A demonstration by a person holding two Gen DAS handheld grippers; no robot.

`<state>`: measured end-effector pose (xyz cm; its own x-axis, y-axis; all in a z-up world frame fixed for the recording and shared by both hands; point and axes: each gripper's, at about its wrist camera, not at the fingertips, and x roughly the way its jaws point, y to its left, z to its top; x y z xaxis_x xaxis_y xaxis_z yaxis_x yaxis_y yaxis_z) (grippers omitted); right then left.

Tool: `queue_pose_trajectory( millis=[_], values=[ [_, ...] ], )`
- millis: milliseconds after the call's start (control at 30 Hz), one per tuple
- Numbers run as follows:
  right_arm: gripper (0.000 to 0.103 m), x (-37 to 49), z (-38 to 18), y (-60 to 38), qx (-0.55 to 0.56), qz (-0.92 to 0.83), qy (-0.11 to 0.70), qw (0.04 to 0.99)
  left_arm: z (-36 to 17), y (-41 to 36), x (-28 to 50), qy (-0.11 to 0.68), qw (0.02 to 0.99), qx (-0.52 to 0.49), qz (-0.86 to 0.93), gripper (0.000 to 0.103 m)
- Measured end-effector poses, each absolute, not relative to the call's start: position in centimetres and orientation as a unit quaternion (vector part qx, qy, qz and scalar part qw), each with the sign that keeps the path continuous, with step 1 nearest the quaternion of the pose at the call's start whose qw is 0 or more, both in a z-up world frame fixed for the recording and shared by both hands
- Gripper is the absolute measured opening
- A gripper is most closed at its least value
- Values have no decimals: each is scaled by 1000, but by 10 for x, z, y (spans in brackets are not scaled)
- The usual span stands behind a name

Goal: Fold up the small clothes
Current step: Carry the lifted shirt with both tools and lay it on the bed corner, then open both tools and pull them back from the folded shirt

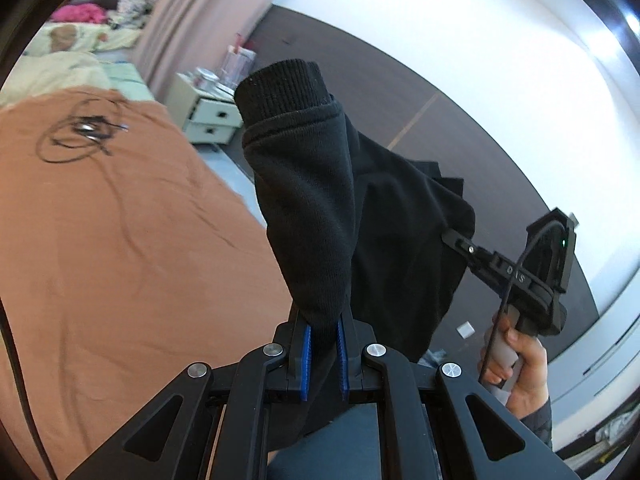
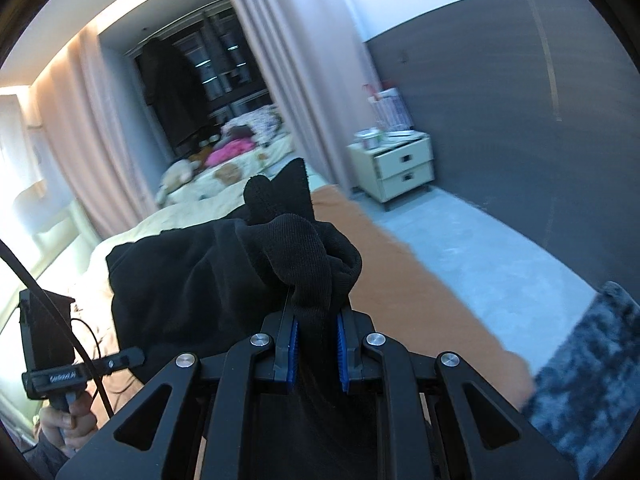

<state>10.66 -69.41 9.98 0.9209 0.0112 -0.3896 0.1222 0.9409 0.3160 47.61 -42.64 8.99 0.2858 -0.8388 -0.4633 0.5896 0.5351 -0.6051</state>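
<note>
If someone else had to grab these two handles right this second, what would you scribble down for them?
Left gripper: shut on the black garment, pinching a sleeve just below its ribbed cuff.
Right gripper: shut on the black garment too, on a bunched ribbed edge.
Where things are: the garment hangs in the air between both grippers, above the bed with the orange sheet. A loose black cable lies on that sheet.
Done: garment picked up by both grippers.
Left: no fold shows yet. I would lay it flat on the sheet, away from the cable, then fold it.
</note>
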Motion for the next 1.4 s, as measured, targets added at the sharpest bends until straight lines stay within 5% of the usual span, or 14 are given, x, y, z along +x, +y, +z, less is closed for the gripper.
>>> queue_pose_trajectory(
  millis=[267,800,900,967,1033,1400],
  values=[
    [12,92,108,-684,164,-87,210,960,59,-491,492,416,746,-167,-492,10],
    [13,222,81,-638,172,-125,300,930,-50,-524,597,490,750,-142,-421,12],
    [26,242,80,-638,165,-159,329,916,-73,-530,613,505,766,-96,-386,17],
    [51,245,85,-631,166,-180,325,914,-82,-525,622,505,772,-93,-375,17],
    [61,242,92,-627,171,-179,316,916,-88,-518,628,507,772,-99,-371,18],
    [61,219,117,-592,177,-164,335,911,-71,-490,621,504,782,-86,-356,18]
  ],
)
